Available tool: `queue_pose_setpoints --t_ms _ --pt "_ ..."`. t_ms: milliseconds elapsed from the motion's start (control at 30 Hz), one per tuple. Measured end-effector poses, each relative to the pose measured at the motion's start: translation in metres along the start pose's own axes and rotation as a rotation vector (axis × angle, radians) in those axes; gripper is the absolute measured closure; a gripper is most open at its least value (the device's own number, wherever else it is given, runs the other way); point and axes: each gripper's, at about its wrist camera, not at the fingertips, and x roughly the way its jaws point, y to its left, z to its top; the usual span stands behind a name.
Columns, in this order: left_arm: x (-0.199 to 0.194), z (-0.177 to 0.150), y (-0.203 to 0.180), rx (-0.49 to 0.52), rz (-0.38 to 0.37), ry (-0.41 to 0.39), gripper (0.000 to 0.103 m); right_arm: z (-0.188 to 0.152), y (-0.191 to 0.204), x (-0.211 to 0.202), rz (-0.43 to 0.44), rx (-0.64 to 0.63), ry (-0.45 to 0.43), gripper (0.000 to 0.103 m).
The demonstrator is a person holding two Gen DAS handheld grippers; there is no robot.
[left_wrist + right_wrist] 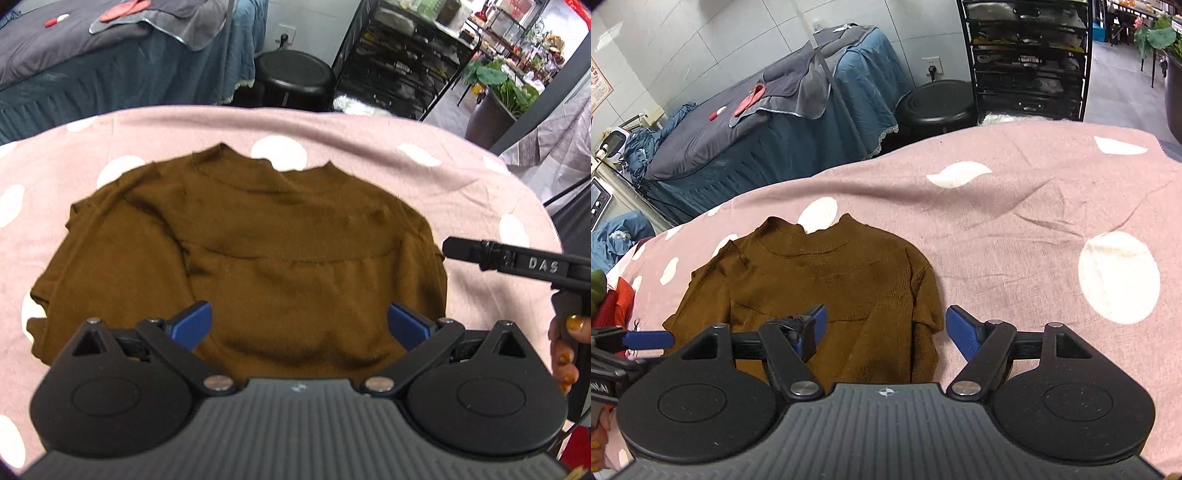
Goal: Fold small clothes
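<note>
White raised letters "DAS" read clearly along the black arm of the right gripper (pixel 448 248), seen from the left wrist camera. Red wall poster (pixel 598 86) at far left carries print, too blurred to read.

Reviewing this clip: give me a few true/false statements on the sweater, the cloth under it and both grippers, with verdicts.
1. The brown sweater lies flat with its collar pointing away from the cameras. True.
2. The left gripper is clamped on the hem. False: its jaws stand open above the sweater.
3. The cloth under it is pink with white spots. True.
4. The right gripper holds a sleeve. False: it is open, holding nothing.
5. A black stool stands beyond the table. True.
</note>
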Motion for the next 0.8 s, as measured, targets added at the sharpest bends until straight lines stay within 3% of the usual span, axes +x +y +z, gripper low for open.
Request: queue_pose_setpoints --t_ms 133,233,300,367,467,533,567,733,800 --pt "0.01 -0.017 0.001 -0.073 -0.001 0.033 0.0 -0.004 -0.007 0.004 0.007 -0.007 0.032 0.0" --pt "0.021 -0.048 0.007 -0.206 -0.135 0.076 0.003 -0.007 -0.019 0.007 0.019 -0.004 0.052 0.0" --pt "0.033 -0.07 0.002 -0.255 -0.18 0.123 0.016 -0.007 -0.027 0.008 0.026 -0.014 0.054 0.0" --pt "0.047 -0.086 -0.004 -0.313 -0.224 0.203 0.046 -0.005 -0.038 0.012 0.06 -0.013 0.058 0.0" --pt "0.067 -0.101 -0.018 -0.433 -0.374 0.275 0.045 -0.002 -0.048 0.019 0.105 -0.007 0.065 0.0" --pt "0.088 -0.105 -0.036 -0.439 -0.392 0.358 0.046 0.0 -0.05 0.027 0.102 -0.025 0.078 0.0" --pt "0.095 -0.107 -0.042 -0.454 -0.396 0.363 0.046 0.0 -0.05 0.033 0.095 -0.031 0.089 0.0" --pt "0.105 -0.098 -0.052 -0.516 -0.431 0.186 0.047 0.001 -0.047 0.049 0.13 -0.054 0.118 0.005" --pt "0.113 -0.094 -0.047 -0.589 -0.446 0.169 0.061 0.001 -0.044 0.051 0.141 -0.06 0.114 0.008"
